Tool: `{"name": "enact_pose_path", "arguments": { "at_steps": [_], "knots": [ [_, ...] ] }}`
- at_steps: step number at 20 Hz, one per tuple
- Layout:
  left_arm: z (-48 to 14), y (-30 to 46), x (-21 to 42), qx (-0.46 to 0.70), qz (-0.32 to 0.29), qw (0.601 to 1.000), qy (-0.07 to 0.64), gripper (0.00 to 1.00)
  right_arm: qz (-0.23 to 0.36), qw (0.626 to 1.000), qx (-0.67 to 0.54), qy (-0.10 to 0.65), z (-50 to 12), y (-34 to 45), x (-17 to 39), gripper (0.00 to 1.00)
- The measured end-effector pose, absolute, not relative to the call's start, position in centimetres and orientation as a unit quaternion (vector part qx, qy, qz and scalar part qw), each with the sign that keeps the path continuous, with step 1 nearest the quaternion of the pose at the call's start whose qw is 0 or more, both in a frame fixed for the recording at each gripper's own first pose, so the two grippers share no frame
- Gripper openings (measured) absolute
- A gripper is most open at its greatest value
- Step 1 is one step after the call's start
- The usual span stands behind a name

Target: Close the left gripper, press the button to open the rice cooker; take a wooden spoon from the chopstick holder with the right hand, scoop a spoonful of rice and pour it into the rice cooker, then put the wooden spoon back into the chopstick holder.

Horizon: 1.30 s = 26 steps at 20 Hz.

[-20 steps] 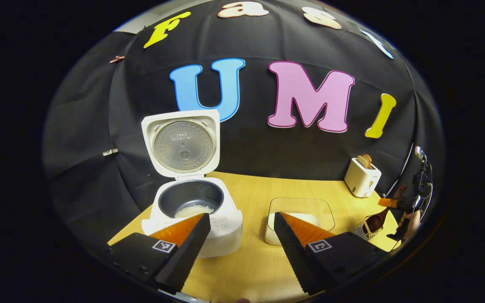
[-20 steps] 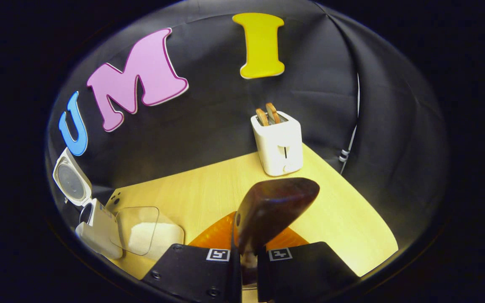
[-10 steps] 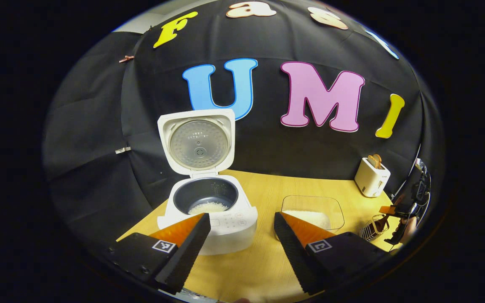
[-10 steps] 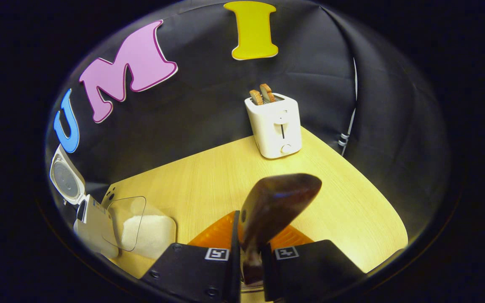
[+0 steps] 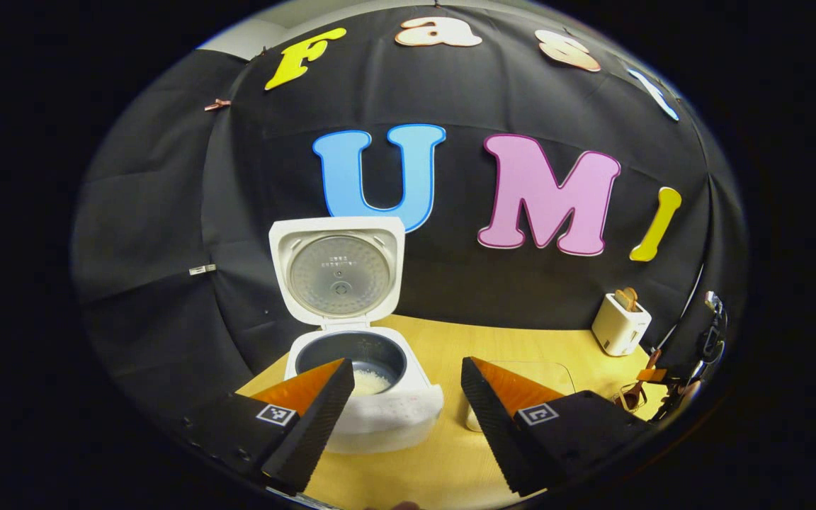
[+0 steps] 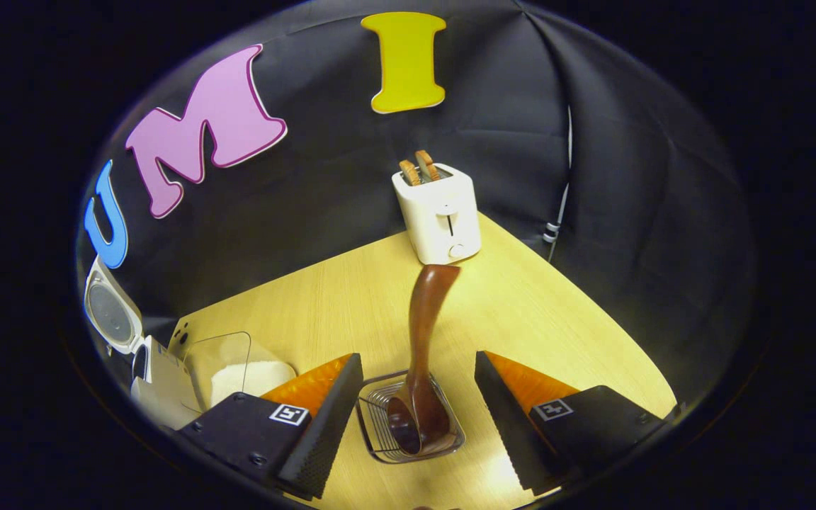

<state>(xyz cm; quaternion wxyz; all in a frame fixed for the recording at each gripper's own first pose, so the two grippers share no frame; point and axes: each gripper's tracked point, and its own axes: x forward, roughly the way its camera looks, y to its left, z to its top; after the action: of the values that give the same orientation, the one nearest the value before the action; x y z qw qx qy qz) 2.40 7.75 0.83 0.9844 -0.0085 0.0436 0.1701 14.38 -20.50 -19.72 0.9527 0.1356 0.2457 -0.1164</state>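
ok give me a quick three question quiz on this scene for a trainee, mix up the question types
1. True or false: the right gripper is shut on the wooden spoon.
2. Multiple choice: the spoon's bowl end sits in A) the rice cooker, B) the wire holder, C) the toaster.
3. Short answer: is the rice cooker lid up or down, and what lies in the pot?

Key
1. False: its fingers stand apart on either side of the wire holder, clear of the spoon.
2. B.
3. Up; a little white rice lies in the pot.
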Motion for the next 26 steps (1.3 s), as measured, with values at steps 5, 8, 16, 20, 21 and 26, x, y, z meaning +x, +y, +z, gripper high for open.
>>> {"name": "enact_pose_path", "arguments": {
  "at_steps": [5, 8, 16, 20, 21, 26],
  "knots": [
    [6.4, 15.2, 3.7, -0.002, 0.193, 0.981, -0.004, 0.98, -0.151, 0.954, 0.149, 0.21, -15.7, -20.2, 11.0, 0.98],
    [10.4, 19.2, 5.2, -0.001, 0.195, 0.98, -0.035, 0.98, -0.148, 0.963, 0.122, 0.188, -12.8, -19.0, 8.7, 0.98],
    [17.4, 25.9, 13.5, 0.012, 0.176, 0.984, -0.032, 0.97, -0.168, 0.98, 0.038, 0.103, -5.2, -15.7, 1.7, 0.98],
    [17.4, 27.4, 19.0, 0.025, 0.157, 0.987, -0.001, 0.96, -0.193, 0.976, 0.046, 0.088, -4.9, -14.1, -2.4, 0.98],
    [16.9, 27.6, 20.4, 0.019, 0.152, 0.988, 0.01, 0.97, -0.199, 0.974, 0.047, 0.097, -5.6, -13.8, -3.6, 0.98],
    [15.1, 29.1, 24.8, 0.009, 0.144, 0.988, 0.047, 0.97, -0.232, 0.964, 0.056, 0.119, -7.5, -12.7, -7.0, 0.98]
  ]
}}
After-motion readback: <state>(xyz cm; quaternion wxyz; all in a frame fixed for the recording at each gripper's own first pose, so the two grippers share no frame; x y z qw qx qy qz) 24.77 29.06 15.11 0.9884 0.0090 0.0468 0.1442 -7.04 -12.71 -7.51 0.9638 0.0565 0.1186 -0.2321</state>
